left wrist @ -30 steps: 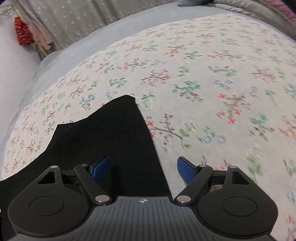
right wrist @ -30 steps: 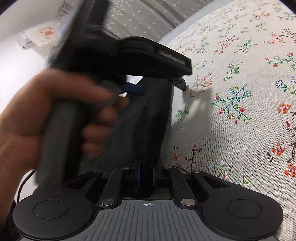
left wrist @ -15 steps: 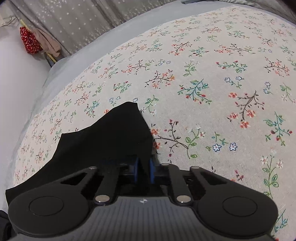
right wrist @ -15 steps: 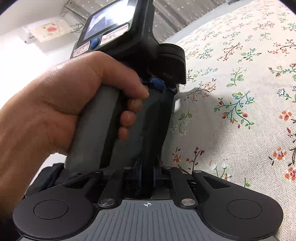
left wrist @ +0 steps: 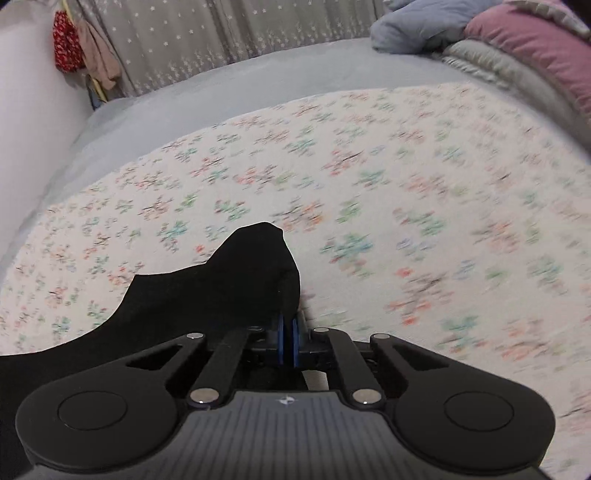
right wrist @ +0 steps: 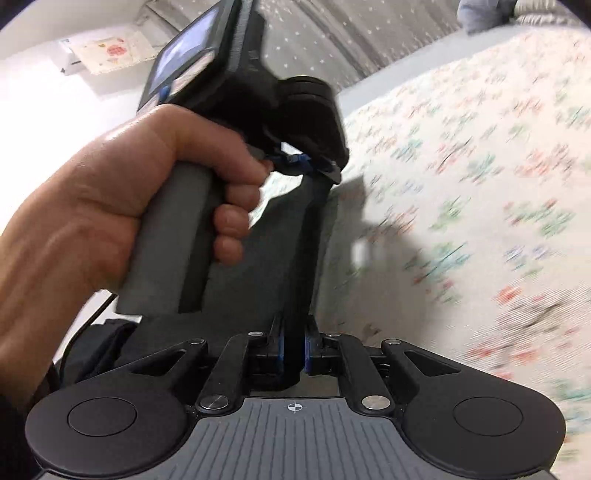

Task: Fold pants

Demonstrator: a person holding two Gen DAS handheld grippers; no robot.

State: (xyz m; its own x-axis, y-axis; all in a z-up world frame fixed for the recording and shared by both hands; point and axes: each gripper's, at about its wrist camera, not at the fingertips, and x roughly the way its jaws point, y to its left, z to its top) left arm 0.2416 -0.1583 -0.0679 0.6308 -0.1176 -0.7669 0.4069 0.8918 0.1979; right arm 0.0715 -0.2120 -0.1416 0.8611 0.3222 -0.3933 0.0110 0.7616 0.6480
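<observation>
The black pants (left wrist: 207,295) hang lifted above the floral sheet (left wrist: 406,206). My left gripper (left wrist: 287,345) is shut on one edge of the pants; the cloth rises in a peak in front of it. My right gripper (right wrist: 293,350) is shut on another edge of the pants (right wrist: 280,266), which stretch taut from it up to the left gripper (right wrist: 295,160), seen in the right wrist view held by a hand (right wrist: 129,206). Both views are motion-blurred.
The floral sheet covers a bed with a grey-blue border (left wrist: 229,85). A blue pillow (left wrist: 417,26) and a pink and grey quilt (left wrist: 528,55) lie at the far right. A starred curtain (left wrist: 221,33) and hanging clothes (left wrist: 85,48) are behind.
My left gripper closed on the pants edge and lifted it. Both grippers have risen with the pants; the bed now looks farther below.
</observation>
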